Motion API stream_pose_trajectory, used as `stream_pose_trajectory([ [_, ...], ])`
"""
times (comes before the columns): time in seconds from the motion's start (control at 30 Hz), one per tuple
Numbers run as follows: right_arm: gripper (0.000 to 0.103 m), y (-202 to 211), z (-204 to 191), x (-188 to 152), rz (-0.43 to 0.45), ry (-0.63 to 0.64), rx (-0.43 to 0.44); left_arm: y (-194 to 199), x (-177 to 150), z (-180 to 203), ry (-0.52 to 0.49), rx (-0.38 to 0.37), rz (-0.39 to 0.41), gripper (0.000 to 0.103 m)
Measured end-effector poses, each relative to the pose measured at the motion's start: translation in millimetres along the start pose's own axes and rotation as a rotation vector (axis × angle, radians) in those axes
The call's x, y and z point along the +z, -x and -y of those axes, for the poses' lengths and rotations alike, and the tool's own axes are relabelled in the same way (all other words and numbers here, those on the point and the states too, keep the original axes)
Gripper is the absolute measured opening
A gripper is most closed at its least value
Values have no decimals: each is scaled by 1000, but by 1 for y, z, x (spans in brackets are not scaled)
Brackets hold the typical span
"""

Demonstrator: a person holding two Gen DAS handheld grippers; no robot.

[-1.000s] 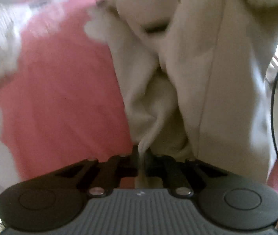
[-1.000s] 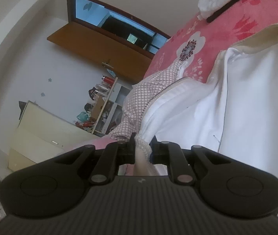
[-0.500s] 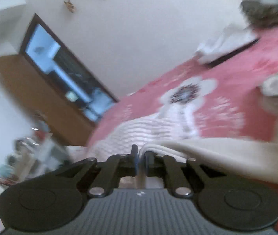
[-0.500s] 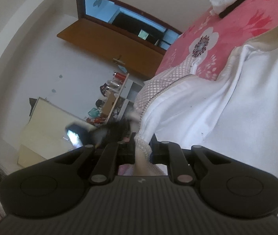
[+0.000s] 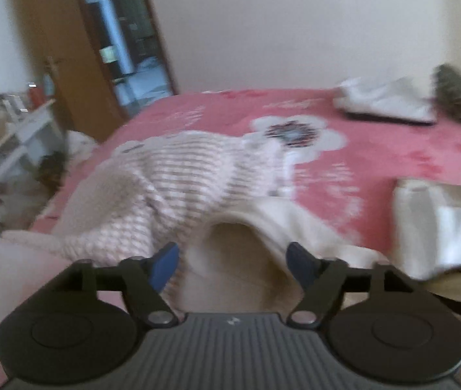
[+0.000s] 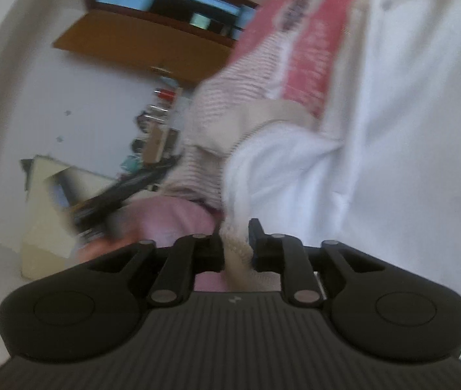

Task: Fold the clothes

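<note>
In the left wrist view my left gripper point(image 5: 232, 260) is open, its jaws spreading wide and its blue pads point(image 5: 165, 261) bare. A cream garment point(image 5: 246, 237) lies loose below and between the fingers, touching neither pad. A pink-and-white checked garment point(image 5: 181, 175) is bunched just beyond it on the pink bedspread point(image 5: 376, 162). In the blurred right wrist view my right gripper point(image 6: 237, 248) has the ribbed cuff point(image 6: 238, 250) of a white garment point(image 6: 393, 162) between its fingers; its jaws are beginning to open, with the cuff still filling the gap.
A folded white item point(image 5: 386, 100) and a dark furry thing point(image 5: 458, 100) sit at the bed's far right. A brown door point(image 5: 58, 48) and a cluttered white shelf point(image 5: 19, 130) stand left of the bed. A dark blurred shape point(image 6: 126, 191) crosses the right view.
The left gripper let go of the cream garment, spread wide and swung up to look across the bed. The right gripper shifted with the cuff still between its fingers; its view blurred.
</note>
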State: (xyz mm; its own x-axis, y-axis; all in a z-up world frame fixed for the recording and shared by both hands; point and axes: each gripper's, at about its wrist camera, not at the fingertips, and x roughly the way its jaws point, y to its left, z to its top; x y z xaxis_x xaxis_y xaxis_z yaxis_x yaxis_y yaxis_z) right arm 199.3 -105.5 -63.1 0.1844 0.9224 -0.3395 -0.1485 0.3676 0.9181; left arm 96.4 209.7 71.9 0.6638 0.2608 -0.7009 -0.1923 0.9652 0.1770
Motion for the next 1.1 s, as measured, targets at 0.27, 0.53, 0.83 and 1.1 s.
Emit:
stream_pose_trajectory([
  [0.27,75,59,16,-16,129,-39,-151,52,-88,66,-150,-425,-89,88],
  [0.53,81,191,1,-92,371,4,-242,36,-178,170,-320,-628,-220,89],
  [0.83,77,331,42,-243,686,-266,-513,23,-219,159,-180,-594,-343,80],
  [1.1,73,303,58,-265,505,-174,-822,4,-228,169,-75,-516,-343,67],
])
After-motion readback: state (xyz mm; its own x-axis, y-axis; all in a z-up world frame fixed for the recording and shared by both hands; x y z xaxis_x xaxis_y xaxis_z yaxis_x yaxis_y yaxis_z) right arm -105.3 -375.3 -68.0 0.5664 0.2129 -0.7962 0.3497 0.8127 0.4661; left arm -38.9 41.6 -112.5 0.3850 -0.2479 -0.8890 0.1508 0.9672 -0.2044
